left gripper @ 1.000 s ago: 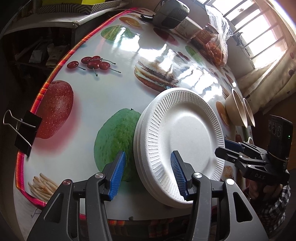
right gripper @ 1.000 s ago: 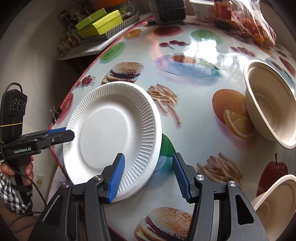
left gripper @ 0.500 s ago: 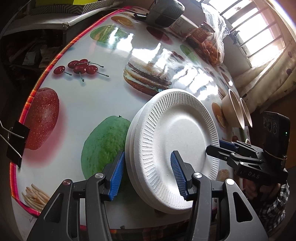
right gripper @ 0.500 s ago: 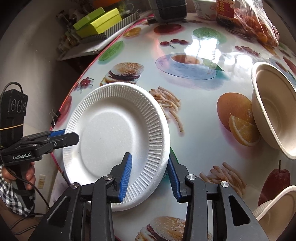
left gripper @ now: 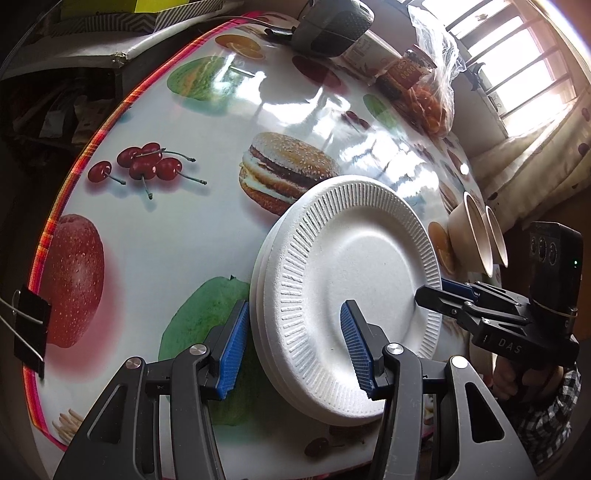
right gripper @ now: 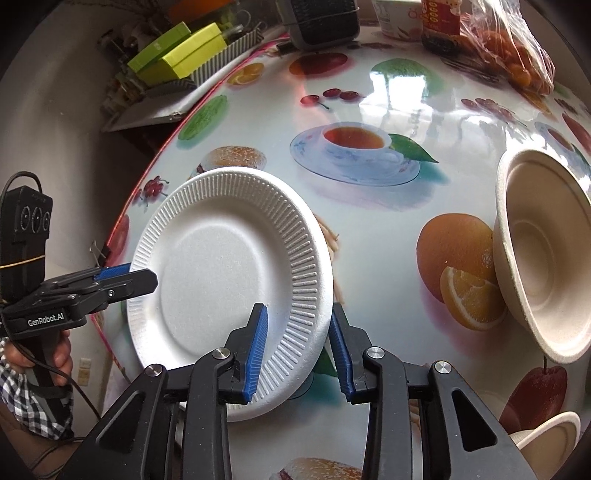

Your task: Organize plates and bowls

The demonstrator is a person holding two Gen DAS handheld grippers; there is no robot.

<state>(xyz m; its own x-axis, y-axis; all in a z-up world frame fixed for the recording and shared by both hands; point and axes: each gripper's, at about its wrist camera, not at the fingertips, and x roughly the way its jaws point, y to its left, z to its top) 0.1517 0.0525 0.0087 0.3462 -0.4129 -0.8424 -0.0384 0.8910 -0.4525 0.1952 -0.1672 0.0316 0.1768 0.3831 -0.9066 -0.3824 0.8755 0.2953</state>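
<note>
A stack of white foam plates (left gripper: 354, 284) lies near the table's front edge; it also shows in the right wrist view (right gripper: 229, 284). My left gripper (left gripper: 291, 347) is open, its fingers straddling the stack's left rim. My right gripper (right gripper: 297, 347) is open but narrowed, its fingers straddling the stack's right rim without clamping it. Beige paper bowls (right gripper: 543, 258) stand on edge to the right; they also show in the left wrist view (left gripper: 476, 232). Another pale bowl (right gripper: 550, 432) sits at the lower right.
The round table (left gripper: 192, 236) has a glossy fruit-print cloth held by a binder clip (left gripper: 29, 328). At the back stand a dark speaker (right gripper: 321, 22), a jar and a bag of oranges (right gripper: 517, 48). Green boxes (right gripper: 177, 51) lie beyond the table's left edge.
My right gripper moved in over the stack's right rim and its fingers narrowed. My left gripper shifted so its fingers straddle the left rim.
</note>
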